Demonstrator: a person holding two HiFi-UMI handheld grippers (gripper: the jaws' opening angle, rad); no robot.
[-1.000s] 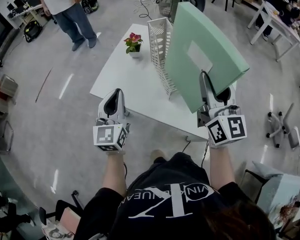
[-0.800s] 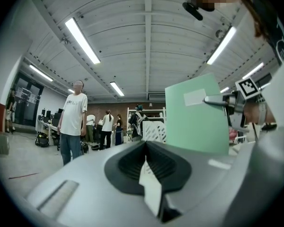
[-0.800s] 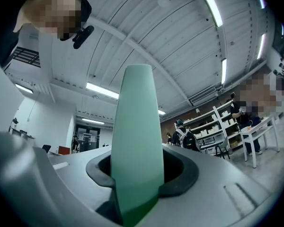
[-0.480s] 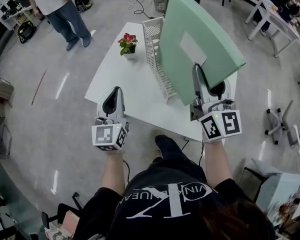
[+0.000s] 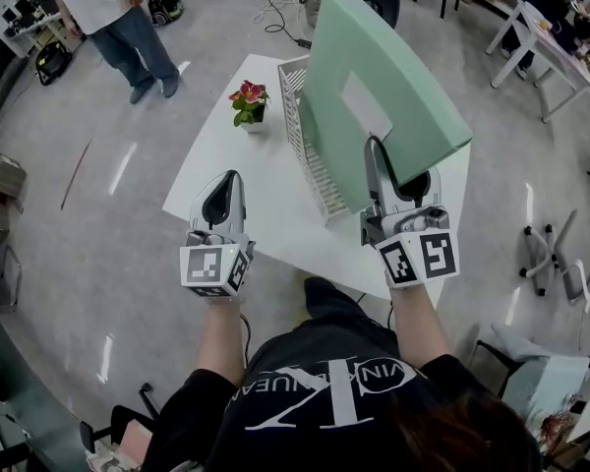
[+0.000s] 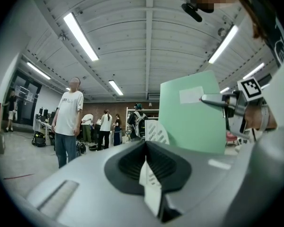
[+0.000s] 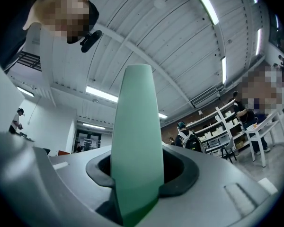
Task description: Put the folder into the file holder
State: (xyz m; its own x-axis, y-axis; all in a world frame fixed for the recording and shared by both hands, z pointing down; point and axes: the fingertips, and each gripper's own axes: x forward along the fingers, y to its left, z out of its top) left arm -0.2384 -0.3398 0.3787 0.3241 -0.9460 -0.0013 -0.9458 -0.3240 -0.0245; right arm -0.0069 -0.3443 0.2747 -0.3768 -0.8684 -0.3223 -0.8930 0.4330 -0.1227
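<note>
Right gripper (image 5: 378, 157) pinches the green folder (image 5: 374, 57) by its bottom edge, near the corner closest to the person. Its two jaws squeeze the folder from both sides. In the right gripper view the folder stands straight up between them like a thin green wall.

I think the folder is held standing up on purpose. The slots in the white file holder (image 5: 296, 79) are tall and thin, so a flat-lying folder would not fit. Held on its edge, it can slide down into a slot.

In the head view the folder hangs in the air over the file holder and hides most of it. Only the left side of the holder peeks out. The folder does not look like it is inside a slot yet, but I cannot see where its far bottom corner is.

Over on the other side, the left gripper (image 5: 230, 181) has its jaws close together with nothing in them. It hovers near the front edge of the white table (image 5: 226, 155), out of the folder's way. Maybe it waits there to steady the holder if it wobbles.

A small potted flower (image 5: 248, 101) sits just beside the holder, so the folder should come down with care.
</note>
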